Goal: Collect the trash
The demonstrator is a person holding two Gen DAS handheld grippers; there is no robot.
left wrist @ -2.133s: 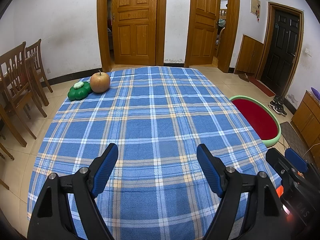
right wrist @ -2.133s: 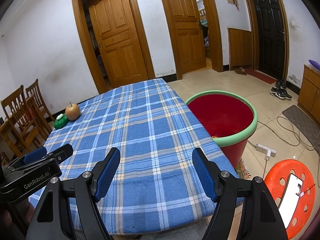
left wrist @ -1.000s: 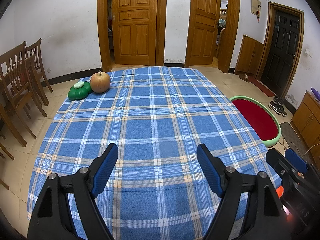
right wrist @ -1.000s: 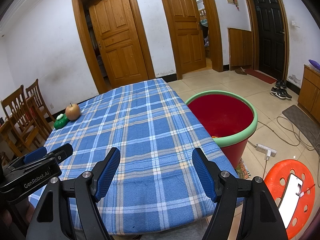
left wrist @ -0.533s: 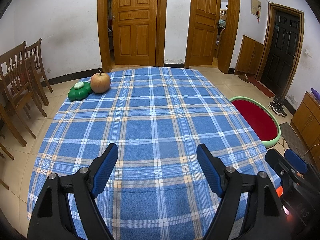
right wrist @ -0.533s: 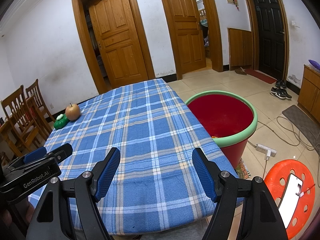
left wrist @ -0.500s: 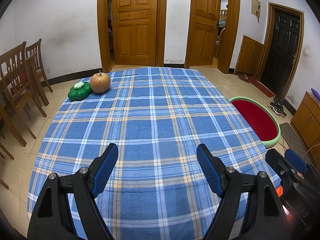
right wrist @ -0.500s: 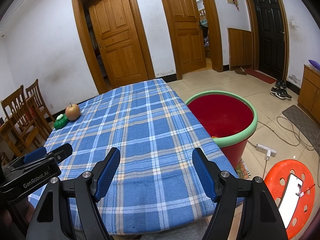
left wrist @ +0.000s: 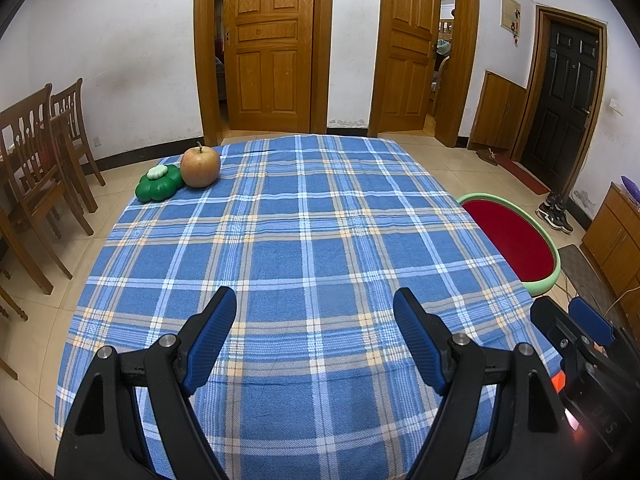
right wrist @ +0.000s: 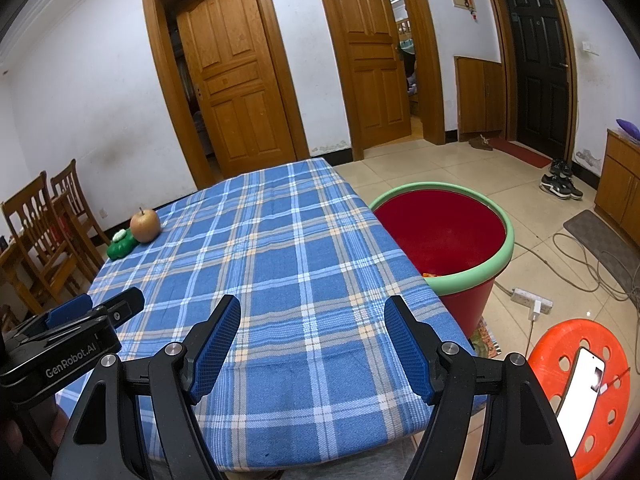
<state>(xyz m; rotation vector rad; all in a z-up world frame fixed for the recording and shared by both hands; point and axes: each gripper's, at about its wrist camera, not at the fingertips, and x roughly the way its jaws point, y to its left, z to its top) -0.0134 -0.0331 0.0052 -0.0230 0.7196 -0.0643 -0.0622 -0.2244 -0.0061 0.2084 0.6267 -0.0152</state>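
An apple (left wrist: 199,167) and a green flower-shaped object with a white top (left wrist: 158,187) sit at the far left corner of the table with the blue plaid cloth (left wrist: 304,248); both also show in the right wrist view, the apple (right wrist: 145,225) and the green object (right wrist: 121,245). A red bin with a green rim (right wrist: 442,236) stands on the floor by the table's right side, something orange inside it. My left gripper (left wrist: 315,316) is open and empty above the near edge. My right gripper (right wrist: 312,318) is open and empty beside it.
Wooden chairs (left wrist: 38,160) stand left of the table. An orange stool (right wrist: 576,376) with a phone on it is at the lower right, next to a power strip and cables (right wrist: 532,304). Wooden doors line the back wall.
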